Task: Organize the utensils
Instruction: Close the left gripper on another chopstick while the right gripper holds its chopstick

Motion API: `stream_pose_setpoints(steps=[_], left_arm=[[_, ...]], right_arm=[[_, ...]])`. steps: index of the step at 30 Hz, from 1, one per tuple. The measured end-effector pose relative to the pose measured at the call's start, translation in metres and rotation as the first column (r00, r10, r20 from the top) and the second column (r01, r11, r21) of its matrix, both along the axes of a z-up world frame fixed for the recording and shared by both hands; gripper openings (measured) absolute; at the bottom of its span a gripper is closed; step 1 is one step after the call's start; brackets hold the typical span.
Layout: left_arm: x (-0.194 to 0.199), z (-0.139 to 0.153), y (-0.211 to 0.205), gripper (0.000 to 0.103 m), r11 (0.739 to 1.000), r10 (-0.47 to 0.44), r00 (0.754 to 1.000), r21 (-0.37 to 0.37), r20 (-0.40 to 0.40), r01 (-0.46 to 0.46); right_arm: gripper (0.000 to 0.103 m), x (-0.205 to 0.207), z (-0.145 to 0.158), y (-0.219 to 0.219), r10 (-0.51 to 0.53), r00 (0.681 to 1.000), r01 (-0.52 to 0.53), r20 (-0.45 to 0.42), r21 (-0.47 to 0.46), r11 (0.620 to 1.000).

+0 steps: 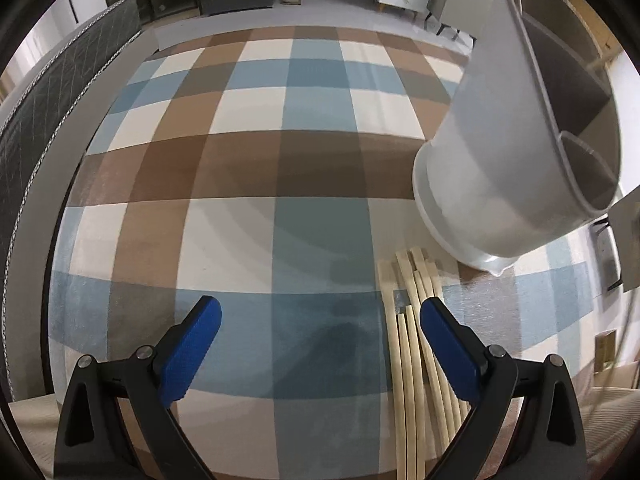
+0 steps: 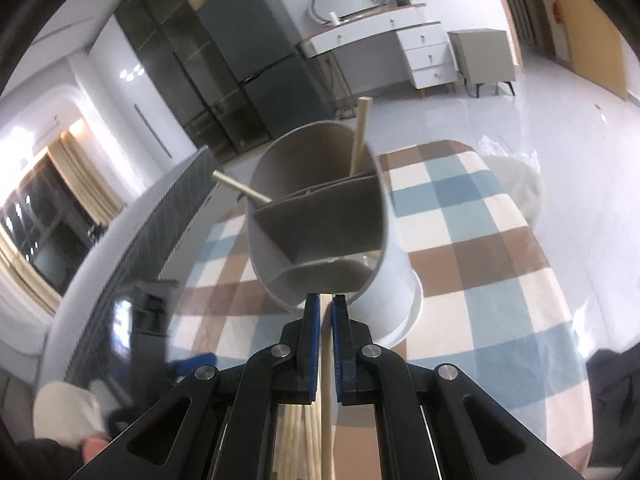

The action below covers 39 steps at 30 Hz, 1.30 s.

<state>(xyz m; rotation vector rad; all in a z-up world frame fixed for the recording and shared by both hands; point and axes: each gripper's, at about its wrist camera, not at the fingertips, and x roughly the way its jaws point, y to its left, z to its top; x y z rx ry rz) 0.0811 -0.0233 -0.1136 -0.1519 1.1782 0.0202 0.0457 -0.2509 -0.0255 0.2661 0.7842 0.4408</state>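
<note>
A white utensil holder (image 1: pixel 500 152) with grey divided compartments stands on the checked tablecloth (image 1: pixel 248 160) at the right. Several pale wooden chopsticks (image 1: pixel 408 344) lie in a bundle on the cloth in front of it, beside the right finger of my left gripper (image 1: pixel 320 312), which is open and empty above the cloth. In the right wrist view the holder (image 2: pixel 316 216) is just ahead, with two chopsticks (image 2: pixel 358 136) standing in its far compartment. My right gripper (image 2: pixel 325 308) is shut on one chopstick (image 2: pixel 327 400) at the holder's near rim.
A dark quilted mattress (image 1: pixel 44 128) stands along the table's left side. A fridge (image 2: pixel 260 64), a white desk with drawers (image 2: pixel 400 40) and a small cabinet (image 2: pixel 484 56) stand across the room. My left gripper shows at the lower left of the right wrist view (image 2: pixel 192 362).
</note>
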Motion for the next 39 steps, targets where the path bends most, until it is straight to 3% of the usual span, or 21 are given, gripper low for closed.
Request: stream_pose_setpoints(steps=[8,11,15,17,19,21,23,31,36,39], left_arm=[[0.009,-0.011,-0.003,0.079,0.999,0.021,0.999,0.035,-0.041,-0.019],[0.016,-0.012,-0.01,0.068,0.999,0.0,0.998,0.043,-0.056,0.002],[0.021,-0.01,-0.02,0.053,0.997,-0.023,0.996,0.069,-0.086,0.029],[0.023,-0.009,-0.025,0.051,0.995,-0.035,0.993,0.091,-0.111,0.045],[0.028,-0.009,-0.029,0.039,0.995,-0.045,0.989,0.08,-0.139,0.056],[0.03,-0.009,-0.032,0.014,0.997,-0.055,0.986,0.049,-0.155,0.063],[0.031,-0.009,-0.036,0.004,0.997,-0.067,0.986,0.037,-0.155,0.073],[0.017,-0.008,-0.002,0.002,1.0,0.005,0.993,-0.007,-0.116,-0.006],[-0.01,0.019,0.012,0.002,0.999,0.02,1.0,-0.034,-0.019,-0.02],[-0.023,0.038,0.019,0.002,0.996,0.008,1.0,-0.088,0.017,-0.007]], right_arm=[[0.005,-0.012,0.014,-0.001,-0.052,0.997,0.049,0.054,0.046,0.998],[0.005,-0.016,0.022,-0.006,-0.078,0.994,0.073,0.078,0.069,0.995],[0.005,-0.022,0.041,-0.017,-0.115,0.982,0.103,0.147,0.088,0.991],[0.005,-0.025,0.05,-0.022,-0.138,0.972,0.123,0.187,0.093,0.988],[0.005,-0.027,0.058,-0.028,-0.169,0.96,0.15,0.223,0.102,0.983],[0.005,-0.027,0.063,-0.032,-0.19,0.952,0.167,0.24,0.111,0.98],[0.005,-0.027,0.067,-0.036,-0.208,0.943,0.18,0.261,0.125,0.976],[0.005,-0.031,0.08,-0.045,-0.247,0.911,0.215,0.331,0.13,0.968],[0.005,-0.033,0.08,-0.041,-0.242,0.909,0.213,0.339,0.119,0.97],[0.005,-0.038,0.082,-0.038,-0.232,0.908,0.203,0.347,0.121,0.972]])
